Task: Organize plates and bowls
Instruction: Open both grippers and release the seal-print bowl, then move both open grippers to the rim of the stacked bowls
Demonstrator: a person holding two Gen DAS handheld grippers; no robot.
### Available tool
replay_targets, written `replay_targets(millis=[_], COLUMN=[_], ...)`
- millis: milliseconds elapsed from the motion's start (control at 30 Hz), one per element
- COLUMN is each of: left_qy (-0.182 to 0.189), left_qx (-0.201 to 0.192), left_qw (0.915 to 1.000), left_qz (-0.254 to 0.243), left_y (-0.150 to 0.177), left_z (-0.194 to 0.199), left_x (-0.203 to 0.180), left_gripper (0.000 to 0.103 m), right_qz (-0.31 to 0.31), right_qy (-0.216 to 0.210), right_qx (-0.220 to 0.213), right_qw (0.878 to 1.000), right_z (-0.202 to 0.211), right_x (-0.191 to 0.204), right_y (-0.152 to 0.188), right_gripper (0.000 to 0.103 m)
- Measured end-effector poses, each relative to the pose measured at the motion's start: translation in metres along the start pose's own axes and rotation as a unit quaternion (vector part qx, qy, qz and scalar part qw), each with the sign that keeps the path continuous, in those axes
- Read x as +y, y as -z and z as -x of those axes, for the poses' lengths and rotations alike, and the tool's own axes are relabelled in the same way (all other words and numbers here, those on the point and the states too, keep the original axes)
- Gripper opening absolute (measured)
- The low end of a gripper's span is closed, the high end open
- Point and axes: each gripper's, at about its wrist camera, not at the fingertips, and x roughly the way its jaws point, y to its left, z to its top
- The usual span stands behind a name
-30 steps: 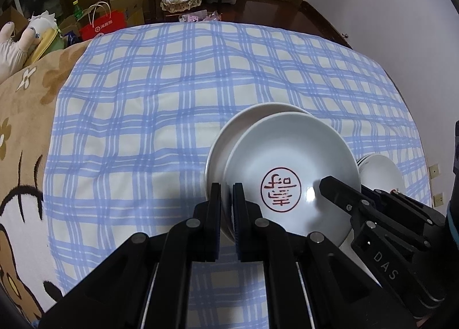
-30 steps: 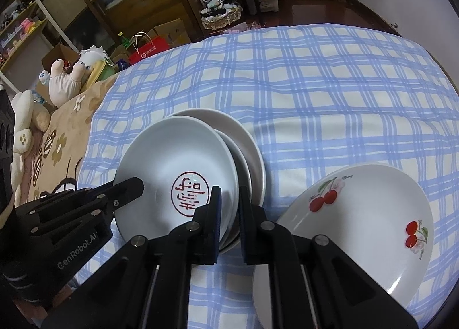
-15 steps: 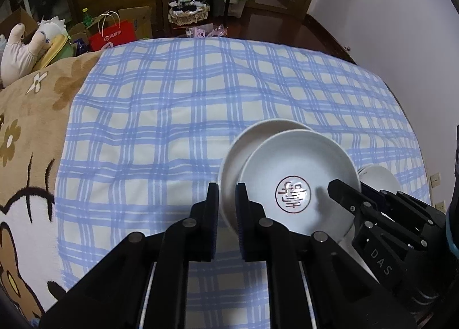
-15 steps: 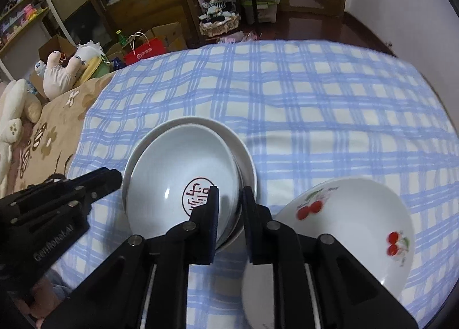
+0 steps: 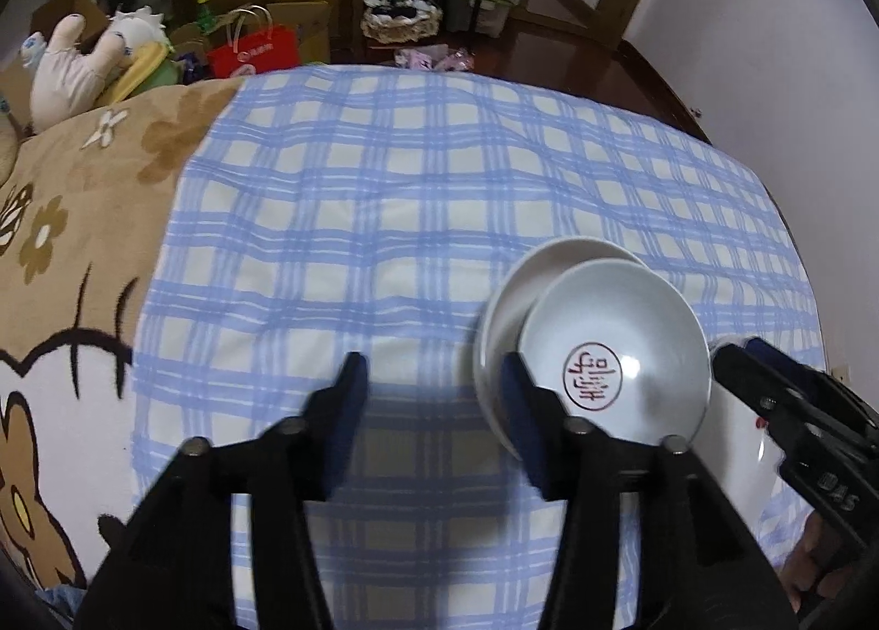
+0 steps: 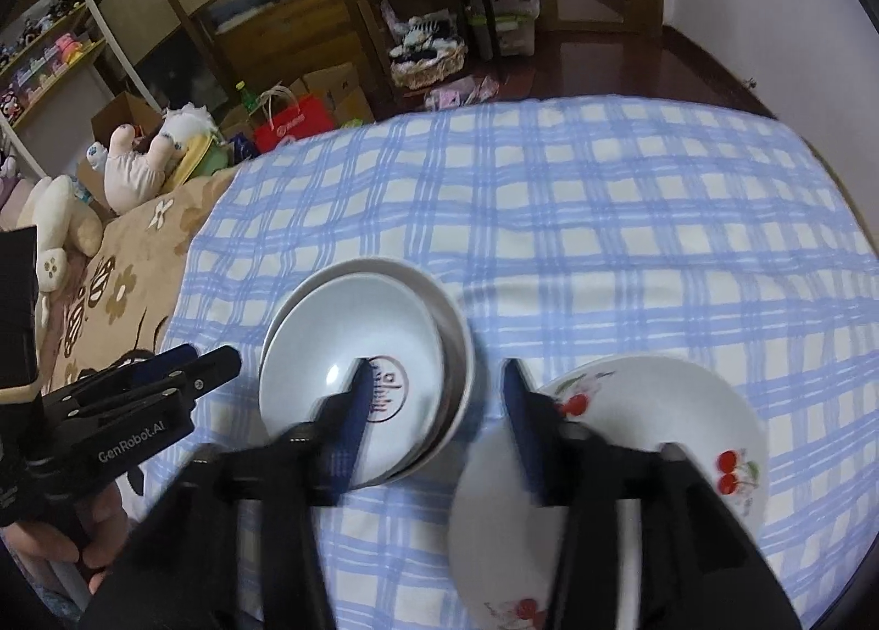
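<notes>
Two sets of tongs, both tilted steeply downward, hang over a surface covered by a blue-and-white checked cloth [image 5: 384,223]. Legible writing: "GenRobot.AI" on the side of the left tongs [image 6: 217,363] as seen from the right wrist camera, and the letters "DAS", seen upside down, on the right tongs [image 5: 736,355] in the left wrist view. A red round seal with characters, too blurred to read, marks the inside of the top bowl [image 6: 351,350].

Left tongs [image 5: 434,383]: jaws have just been opening and now stand apart with only cloth between them; the right finger lies over the near-left rim of the bowl stack. Right tongs [image 6: 431,383]: jaws likewise have just been opening and stand apart, gripping nothing; the left finger overlaps the sealed bowl in the picture, the right finger overlaps the cherry plate [image 6: 659,421]. A hand [image 6: 82,547] holds the left tongs from below.

Count: at least two nested white bowls, the top bowl [image 5: 615,350] sitting off-centre in the lower bowl [image 5: 527,284], and one white plate printed with red cherries just to the stack's right. A red paper bag [image 5: 255,50] and plush toys [image 5: 82,64] lie beyond the cloth.
</notes>
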Motion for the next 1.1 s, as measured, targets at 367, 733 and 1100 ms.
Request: replay_targets(millis=[367,733,1100], left_qy=[-0.03,-0.046,-0.041], left_qx=[0.008,0.038,0.063], left_qw=[0.9995,0.9982,0.9971], left_qz=[0.01,0.002,0.005], left_y=[0.001,0.0,-0.001], left_z=[-0.001,-0.015,-0.032], left_x=[0.013,0.014,0.015], left_gripper=[0.084,0.09,0.09], right_qz=[-0.025,-0.001,-0.008], right_qy=[0.002,0.017,0.043], right_qx=[-0.007,-0.009,0.002], right_qw=[1.0,1.0,0.999], right_z=[0.016,0.009,-0.013], right_x=[-0.032,-0.038,-0.047], right_y=[0.004,0.006,0.001], right_gripper=[0.099,0.103,0.103])
